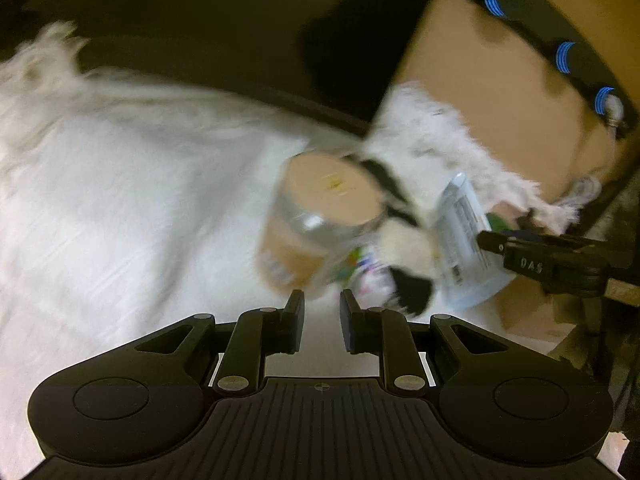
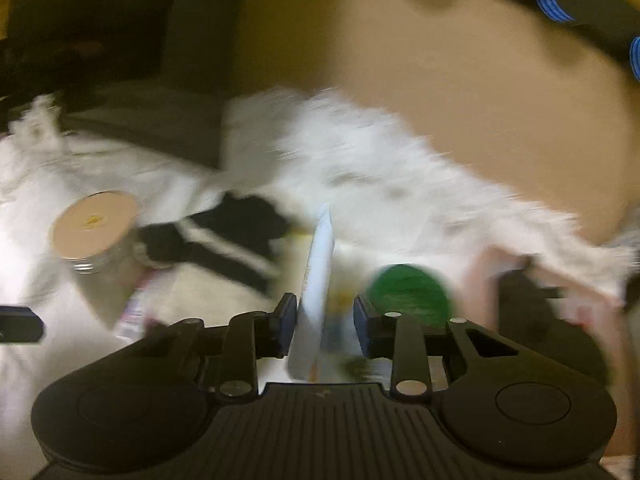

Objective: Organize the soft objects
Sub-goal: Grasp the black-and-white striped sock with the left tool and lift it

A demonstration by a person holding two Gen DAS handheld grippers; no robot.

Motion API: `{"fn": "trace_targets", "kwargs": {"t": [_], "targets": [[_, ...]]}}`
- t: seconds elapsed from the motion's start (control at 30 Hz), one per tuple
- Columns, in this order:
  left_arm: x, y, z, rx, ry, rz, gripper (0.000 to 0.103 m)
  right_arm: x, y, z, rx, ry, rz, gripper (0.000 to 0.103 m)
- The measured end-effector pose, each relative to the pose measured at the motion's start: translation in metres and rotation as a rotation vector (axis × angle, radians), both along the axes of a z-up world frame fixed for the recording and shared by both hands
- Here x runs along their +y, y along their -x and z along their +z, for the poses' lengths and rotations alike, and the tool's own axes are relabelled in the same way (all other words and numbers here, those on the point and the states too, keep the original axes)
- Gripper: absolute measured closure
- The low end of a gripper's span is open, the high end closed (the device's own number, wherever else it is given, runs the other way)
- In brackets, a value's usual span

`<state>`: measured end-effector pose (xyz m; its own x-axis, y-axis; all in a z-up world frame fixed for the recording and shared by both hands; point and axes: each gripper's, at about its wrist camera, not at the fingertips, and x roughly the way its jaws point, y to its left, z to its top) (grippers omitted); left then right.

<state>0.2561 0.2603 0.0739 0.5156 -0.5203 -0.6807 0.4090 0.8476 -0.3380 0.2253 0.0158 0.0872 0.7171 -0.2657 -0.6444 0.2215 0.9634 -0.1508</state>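
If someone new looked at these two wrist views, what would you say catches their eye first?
Probably the flat white-and-blue tube standing edge-on between the fingers of the right gripper; whether it is clamped is unclear through the blur. Next, the clear jar with a tan lid lying on the white fringed cloth, just ahead of the open, empty left gripper. A black-and-white striped fabric piece lies between jar and tube.

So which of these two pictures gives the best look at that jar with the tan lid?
The left wrist view: the jar fills the middle, tan lid and clear side showing, though blurred. In the right wrist view it sits far left, smaller, equally blurred.
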Motion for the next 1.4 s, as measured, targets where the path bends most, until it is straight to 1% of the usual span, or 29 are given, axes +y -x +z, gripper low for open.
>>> {"fn": "trace_targets", "kwargs": {"t": [0.03,0.13,0.23,0.3,0.4,0.47,0.53,0.57,0.63,0.7,0.77,0.83,0.87,0.93,1.0,1.07,1.13,1.2,1.23,1.27,1.3,1.33,1.4], "targets": [[-0.007,0.000,0.004,-0.017,0.011,-0.028,0.082,-0.006,0.004,0.001,0.004,0.016,-0.025,0.076],[-0.029,0.000,0.019,-0.067,0.021,-0.109,0.082,-0.024,0.017,0.002,0.005,-0.040,-0.037,0.076],[-0.052,-0.003,0.031,-0.105,-0.001,-0.152,0.082,-0.026,0.026,-0.003,0.007,-0.057,-0.027,0.076],[-0.065,-0.010,0.038,-0.131,-0.027,-0.161,0.082,-0.025,0.030,-0.007,0.007,-0.077,-0.019,0.076],[-0.081,-0.033,0.046,-0.151,-0.089,-0.124,0.082,-0.022,0.037,-0.008,-0.008,-0.098,-0.004,0.075],[-0.091,-0.052,0.048,-0.126,-0.140,-0.103,0.082,-0.022,0.044,-0.004,-0.032,-0.138,0.028,0.073],[-0.102,-0.068,0.047,-0.101,-0.172,-0.092,0.082,-0.023,0.048,-0.003,-0.039,-0.174,0.046,0.067],[-0.110,-0.077,0.045,-0.079,-0.191,-0.099,0.082,-0.024,0.052,-0.003,-0.041,-0.187,0.049,0.067],[-0.124,-0.093,0.041,-0.032,-0.227,-0.121,0.082,-0.027,0.061,-0.004,-0.047,-0.207,0.060,0.061],[-0.140,-0.110,0.033,0.021,-0.291,-0.148,0.082,-0.028,0.071,-0.007,-0.049,-0.220,0.065,0.058],[-0.154,-0.122,0.024,0.054,-0.379,-0.148,0.082,-0.028,0.081,-0.012,-0.041,-0.231,0.064,0.058],[-0.161,-0.128,0.015,0.071,-0.425,-0.147,0.082,-0.030,0.090,-0.016,-0.038,-0.238,0.065,0.058],[-0.164,-0.131,0.011,0.086,-0.434,-0.145,0.082,-0.031,0.094,-0.018,-0.038,-0.239,0.062,0.058],[-0.166,-0.136,0.005,0.104,-0.436,-0.119,0.082,-0.033,0.102,-0.021,-0.036,-0.244,0.052,0.058],[-0.169,-0.139,0.003,0.094,-0.440,-0.103,0.082,-0.036,0.107,-0.023,-0.031,-0.249,0.041,0.058],[-0.171,-0.144,0.000,0.104,-0.441,-0.097,0.082,-0.041,0.110,-0.026,-0.025,-0.254,0.030,0.058],[-0.169,-0.149,-0.003,0.139,-0.411,-0.080,0.082,-0.044,0.114,-0.028,-0.022,-0.255,0.021,0.058],[-0.163,-0.154,-0.005,0.185,-0.357,-0.061,0.082,-0.048,0.116,-0.029,-0.023,-0.258,0.015,0.057],[-0.158,-0.157,-0.006,0.222,-0.312,-0.061,0.080,-0.050,0.116,-0.030,-0.022,-0.263,0.012,0.056],[-0.155,-0.158,-0.006,0.251,-0.275,-0.062,0.075,-0.052,0.117,-0.032,-0.020,-0.268,0.007,0.055],[-0.153,-0.157,-0.004,0.269,-0.236,-0.065,0.064,-0.053,0.116,-0.033,-0.015,-0.275,0.002,0.055],[-0.151,-0.155,-0.002,0.281,-0.197,-0.076,0.057,-0.055,0.115,-0.034,-0.010,-0.281,-0.002,0.055],[-0.153,-0.147,0.006,0.285,-0.134,-0.115,0.056,-0.057,0.114,-0.037,-0.004,-0.287,-0.004,0.055]]}}
